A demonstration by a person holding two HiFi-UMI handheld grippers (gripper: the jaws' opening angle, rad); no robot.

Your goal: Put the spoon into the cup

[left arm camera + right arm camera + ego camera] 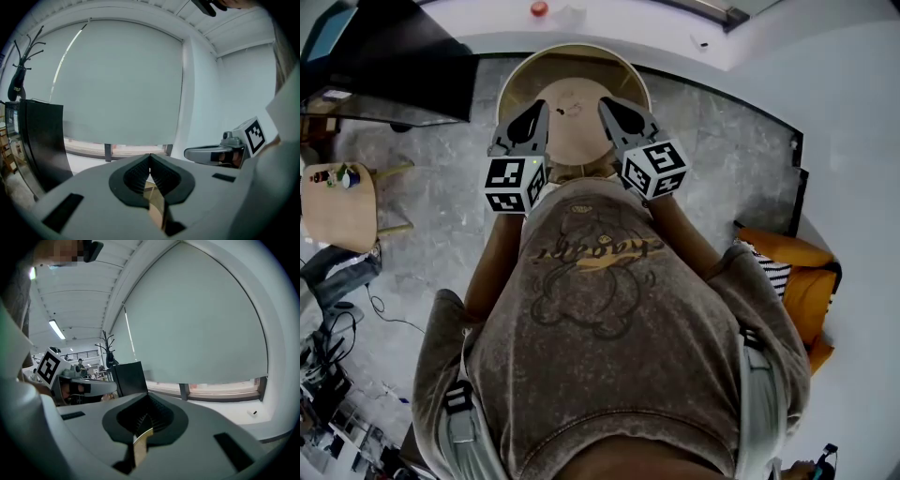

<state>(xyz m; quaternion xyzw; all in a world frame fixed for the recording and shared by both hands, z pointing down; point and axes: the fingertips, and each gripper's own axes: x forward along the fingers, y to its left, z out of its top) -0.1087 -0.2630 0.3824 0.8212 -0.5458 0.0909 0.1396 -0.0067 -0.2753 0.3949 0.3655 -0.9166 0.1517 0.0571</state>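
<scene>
On a grey marbled floor, before a wide pale blind, stands a round wooden tabletop (572, 141) - over it the left tool (528, 122) and right tool (622, 117) hang side by side, each with jaws pressed together on nothing - and I cannot make out the spoon or the cup.

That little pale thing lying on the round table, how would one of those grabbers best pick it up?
Probably from straight above: the small pale thing lies low on the round table, with bare top round it. It is too small here to tell its shape or pick a part. The left gripper and right gripper are both shut, so the fingers must open first.
</scene>
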